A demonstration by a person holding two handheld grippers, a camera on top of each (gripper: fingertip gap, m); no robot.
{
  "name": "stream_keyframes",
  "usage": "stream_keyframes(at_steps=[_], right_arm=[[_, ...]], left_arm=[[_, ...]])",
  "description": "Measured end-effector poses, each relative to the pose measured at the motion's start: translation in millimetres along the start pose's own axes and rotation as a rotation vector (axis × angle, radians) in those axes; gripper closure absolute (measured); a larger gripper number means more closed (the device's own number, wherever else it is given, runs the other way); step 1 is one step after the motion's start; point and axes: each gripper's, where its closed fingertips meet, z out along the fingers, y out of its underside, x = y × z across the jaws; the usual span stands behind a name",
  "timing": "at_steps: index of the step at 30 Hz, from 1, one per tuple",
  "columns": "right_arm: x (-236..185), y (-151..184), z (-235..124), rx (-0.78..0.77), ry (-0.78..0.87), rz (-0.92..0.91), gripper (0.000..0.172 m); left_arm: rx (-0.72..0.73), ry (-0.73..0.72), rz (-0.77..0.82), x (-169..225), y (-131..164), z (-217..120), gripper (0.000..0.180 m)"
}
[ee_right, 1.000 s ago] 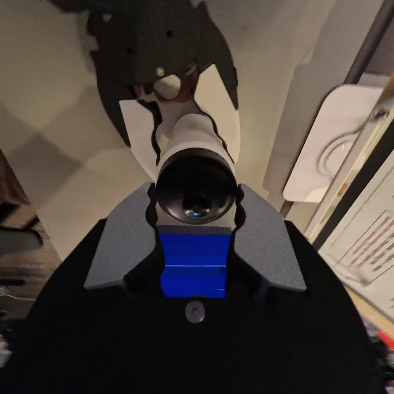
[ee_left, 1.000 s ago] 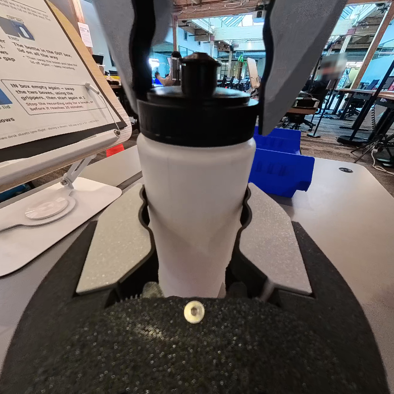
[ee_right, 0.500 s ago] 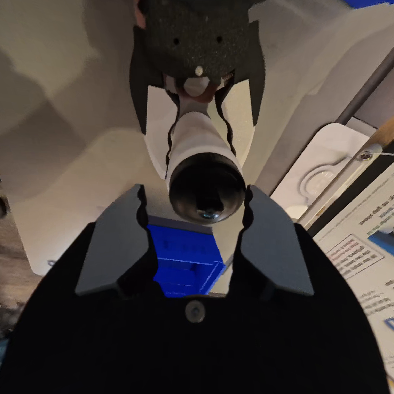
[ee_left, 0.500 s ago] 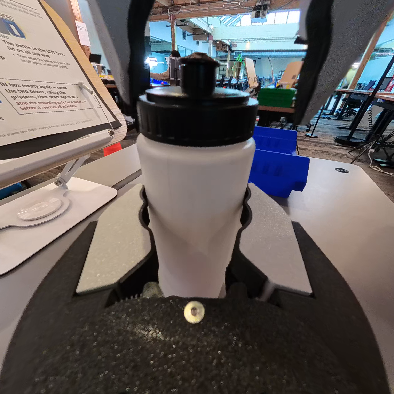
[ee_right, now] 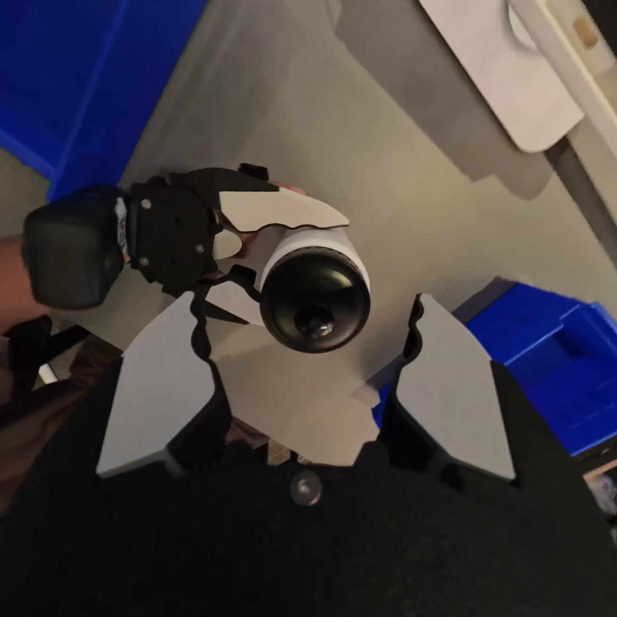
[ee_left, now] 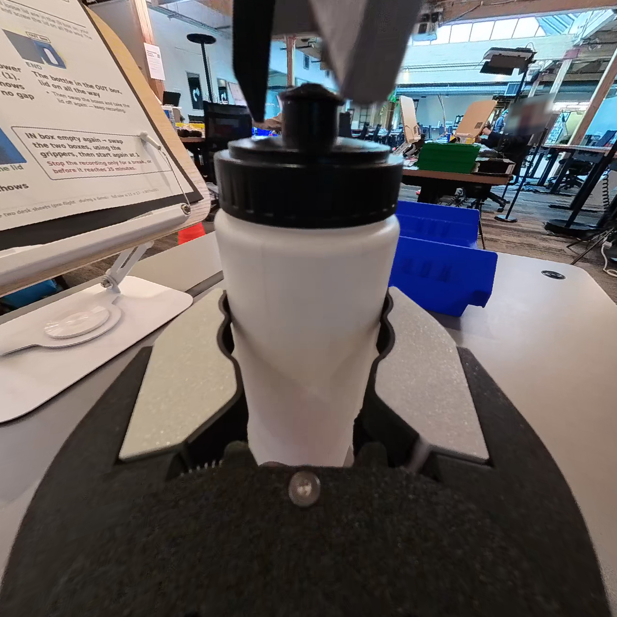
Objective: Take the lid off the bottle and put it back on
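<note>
I read this as a re-grip between lid turns: left hand-held gripper (ee_left: 303, 334) clamps the white plastic bottle (ee_left: 305, 300), right hand-held gripper (ee_right: 307, 330) hangs wide open above its black screw lid (ee_right: 315, 300), next close squarely on the lid rim.

The bottle (ee_left: 307, 320) fills the gap between the left gripper's (ee_left: 305, 317) fingers (ee_left: 187, 377), which press its sides. The right gripper (ee_right: 309, 334) hangs above the lid (ee_left: 309, 187), its spread fingers (ee_right: 160, 377) clear of the rim. A blue bin (ee_left: 440, 260) crowds the right, a stand (ee_left: 83, 310) the left; bare surface (ee_left: 541, 350) lies open at near right
</note>
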Motion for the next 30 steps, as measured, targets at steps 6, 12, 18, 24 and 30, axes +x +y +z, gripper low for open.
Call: stream_keyframes(at_steps=[6, 12, 18, 24, 30], right_arm=[[13, -5, -4, 0.026, 0.093, 0.116, 0.071], [13, 15, 6, -0.048, 0.063, 0.173, 0.076], [6, 15, 10, -0.016, -0.025, 0.188, 0.103], [5, 16, 11, -0.04, -0.037, 0.103, 0.103], [4, 18, 10, -0.089, -0.043, -0.21, 0.103]], left_arm=[[0.0, -0.004, 0.001, 0, 0, 0, 0.096], [0.001, -0.004, -0.002, -1, 0, 0, 0.096], [0.002, -0.002, -0.005, -1, 0, 1, 0.096], [0.0, 0.003, 0.002, 0, 0, 0, 0.096], [-0.002, 0.015, 0.007, 1, 0, 0, 0.096]])
